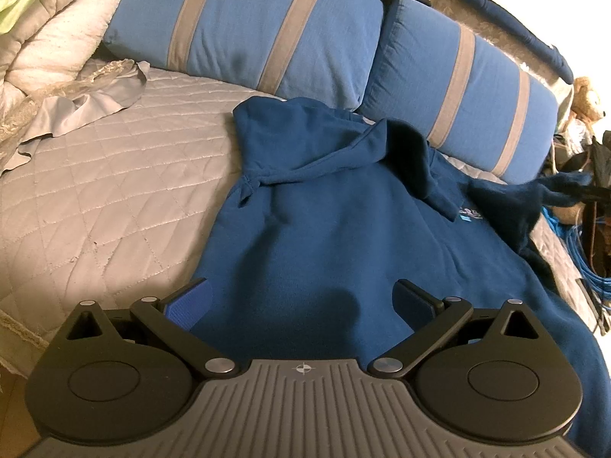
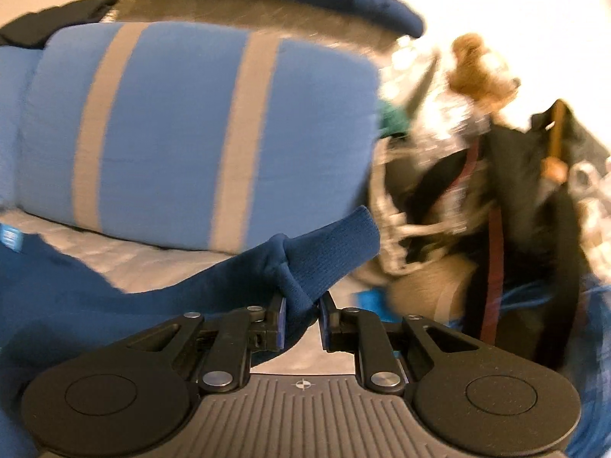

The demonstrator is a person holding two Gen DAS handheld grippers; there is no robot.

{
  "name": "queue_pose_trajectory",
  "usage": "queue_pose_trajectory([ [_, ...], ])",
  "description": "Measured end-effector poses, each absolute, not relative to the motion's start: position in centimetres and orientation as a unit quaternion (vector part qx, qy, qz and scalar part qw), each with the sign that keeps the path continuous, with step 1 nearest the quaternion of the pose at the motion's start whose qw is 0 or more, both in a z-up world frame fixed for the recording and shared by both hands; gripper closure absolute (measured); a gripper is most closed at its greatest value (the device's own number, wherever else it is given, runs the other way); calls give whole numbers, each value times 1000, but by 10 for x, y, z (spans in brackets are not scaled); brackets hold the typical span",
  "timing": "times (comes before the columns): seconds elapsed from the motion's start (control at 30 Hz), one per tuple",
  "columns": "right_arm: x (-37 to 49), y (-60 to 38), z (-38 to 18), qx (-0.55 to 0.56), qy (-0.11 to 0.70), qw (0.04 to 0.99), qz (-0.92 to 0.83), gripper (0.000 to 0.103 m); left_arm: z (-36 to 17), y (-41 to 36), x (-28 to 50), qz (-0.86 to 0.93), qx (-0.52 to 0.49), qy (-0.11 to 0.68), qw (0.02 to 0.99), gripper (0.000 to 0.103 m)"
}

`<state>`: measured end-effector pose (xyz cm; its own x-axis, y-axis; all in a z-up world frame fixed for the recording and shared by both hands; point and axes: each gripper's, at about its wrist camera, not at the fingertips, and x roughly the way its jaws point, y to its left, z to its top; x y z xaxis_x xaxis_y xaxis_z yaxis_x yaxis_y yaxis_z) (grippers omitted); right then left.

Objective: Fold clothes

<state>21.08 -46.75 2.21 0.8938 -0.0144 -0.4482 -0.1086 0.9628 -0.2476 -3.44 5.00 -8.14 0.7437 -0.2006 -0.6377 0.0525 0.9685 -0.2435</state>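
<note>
Right gripper [image 2: 301, 313] pinches ribbed sleeve cuff [image 2: 328, 248] of blue hoodie [image 1: 324, 221], lifted off the bed [image 1: 114, 175]. Left gripper [image 1: 301, 301] spread wide over hoodie body, lying flat below striped pillows [image 1: 248, 23].

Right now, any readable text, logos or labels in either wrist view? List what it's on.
No text can be read in either view.
Chest print on the blue hoodie, at: light lettering with a small blue patch, too small and blurred to read.
The same blue patch at the left edge of the right wrist view: blurred, unreadable.
Each gripper base carries only a crosshair mark, not text.
</note>
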Motion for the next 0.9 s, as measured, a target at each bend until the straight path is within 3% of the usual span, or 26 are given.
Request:
queue_pose_trajectory([
  [0.37, 196, -602, 55, -177, 224, 950, -127, 85, -82, 53, -35, -71, -110, 350, 928, 0],
  [0.67, 175, -661, 31, -176, 260, 930, -189, 83, -82, 54, -35, -74, -111, 349, 928, 0],
  [0.7, 174, -663, 24, -173, 266, 929, -192, 81, -82, 54, -36, -74, -111, 347, 928, 0],
  [0.77, 172, -667, 11, -169, 278, 924, -199, 54, -81, 55, -37, -74, -111, 343, 930, 0],
  [0.87, 163, -670, 3, -161, 276, 920, -226, 28, -80, 55, -39, -72, -111, 338, 932, 0],
  [0.9, 158, -670, 4, -155, 272, 921, -231, 24, -80, 55, -39, -70, -110, 338, 932, 0],
])
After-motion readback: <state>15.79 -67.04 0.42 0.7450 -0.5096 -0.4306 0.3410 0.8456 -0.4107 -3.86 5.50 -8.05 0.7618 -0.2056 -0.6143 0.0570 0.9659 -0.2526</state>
